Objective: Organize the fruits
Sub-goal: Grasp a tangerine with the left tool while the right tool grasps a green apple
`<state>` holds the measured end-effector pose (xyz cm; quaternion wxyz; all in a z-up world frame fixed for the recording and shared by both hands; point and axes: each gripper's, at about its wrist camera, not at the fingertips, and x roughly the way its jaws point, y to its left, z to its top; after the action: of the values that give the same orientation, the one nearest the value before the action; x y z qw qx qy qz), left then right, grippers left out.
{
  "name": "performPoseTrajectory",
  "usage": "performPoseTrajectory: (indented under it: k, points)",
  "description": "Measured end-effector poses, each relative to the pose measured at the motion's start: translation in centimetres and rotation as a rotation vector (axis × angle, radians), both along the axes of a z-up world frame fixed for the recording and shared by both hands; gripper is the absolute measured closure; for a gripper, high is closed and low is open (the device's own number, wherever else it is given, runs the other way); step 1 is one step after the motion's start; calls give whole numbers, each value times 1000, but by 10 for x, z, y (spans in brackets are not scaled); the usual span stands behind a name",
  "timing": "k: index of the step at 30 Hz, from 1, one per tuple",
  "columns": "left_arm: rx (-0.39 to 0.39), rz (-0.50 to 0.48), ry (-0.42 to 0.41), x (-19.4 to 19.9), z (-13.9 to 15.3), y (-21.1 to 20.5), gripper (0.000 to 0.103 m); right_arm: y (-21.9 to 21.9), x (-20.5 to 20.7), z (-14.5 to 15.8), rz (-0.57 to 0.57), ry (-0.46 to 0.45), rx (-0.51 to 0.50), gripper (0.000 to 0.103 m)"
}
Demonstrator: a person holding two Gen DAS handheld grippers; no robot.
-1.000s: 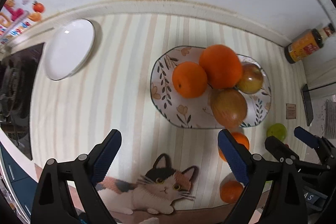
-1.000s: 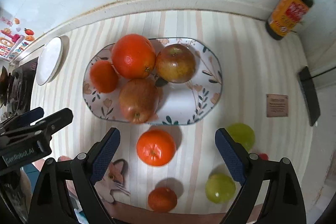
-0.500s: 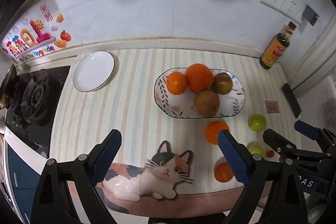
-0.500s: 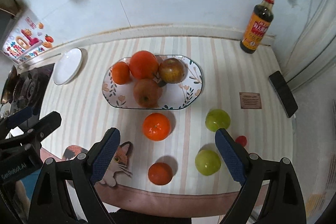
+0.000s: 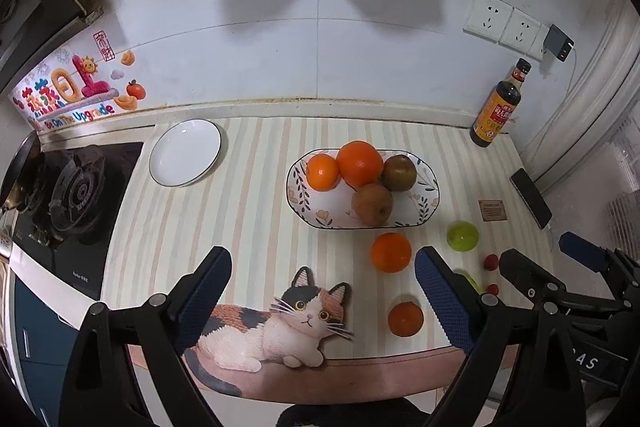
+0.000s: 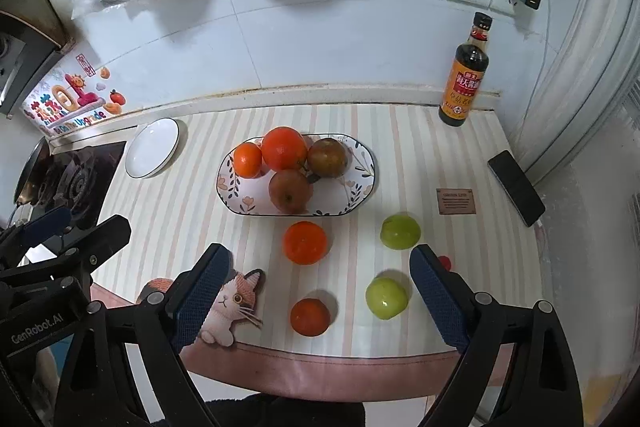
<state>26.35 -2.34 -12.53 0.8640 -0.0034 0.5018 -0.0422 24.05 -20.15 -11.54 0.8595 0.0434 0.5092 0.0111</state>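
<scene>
1. The flowered plate (image 6: 362, 183) sits in the middle of the striped table (image 6: 192, 203). It holds two oranges (image 6: 284, 149) and two brownish apples (image 6: 290, 191), all bunched at its left side and touching.
2. Just in front of the plate lies a loose orange (image 6: 305, 242). A smaller orange (image 6: 310, 317) lies nearer the table's front edge.
3. Two green fruits (image 6: 400, 231) lie to the right of the loose oranges, one behind the other. Small red fruits (image 5: 491, 262) lie near them.
4. The left tongs (image 5: 322, 301) are spread wide and hold nothing. They hang above the cat picture (image 5: 280, 327).
5. The right tongs (image 6: 318, 297) are spread wide too, empty, above the loose fruit.
6. A white plate (image 5: 185, 151) sits far left by the stove (image 5: 76, 195). A sauce bottle (image 6: 464, 75) stands at the back right by the wall.
</scene>
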Motion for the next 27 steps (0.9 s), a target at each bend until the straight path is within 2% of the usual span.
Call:
performPoseTrajectory:
  k: [8, 12, 14, 19, 22, 27]
  points:
    - [-16, 3, 1, -1, 1, -2, 9, -6, -3, 0, 0, 6, 18, 9]
    - [-31, -7, 13, 5, -2, -6, 8, -20, 3, -5, -27, 5, 57, 2]
    - [-35, -15, 43, 15, -9, -10, 0, -32, 9, -14, -49, 28, 70, 2]
    - [-26, -22, 128, 41, -44, -25, 0, -75, 33, -62, -110, 143, 131, 2]
    - [-5, -40, 204, 60, -76, -43, 0, -103, 47, -102, -143, 235, 204, 2]
    - [47, -83, 337, 88, -134, -74, 0, -122, 53, -161, -162, 350, 243, 3]
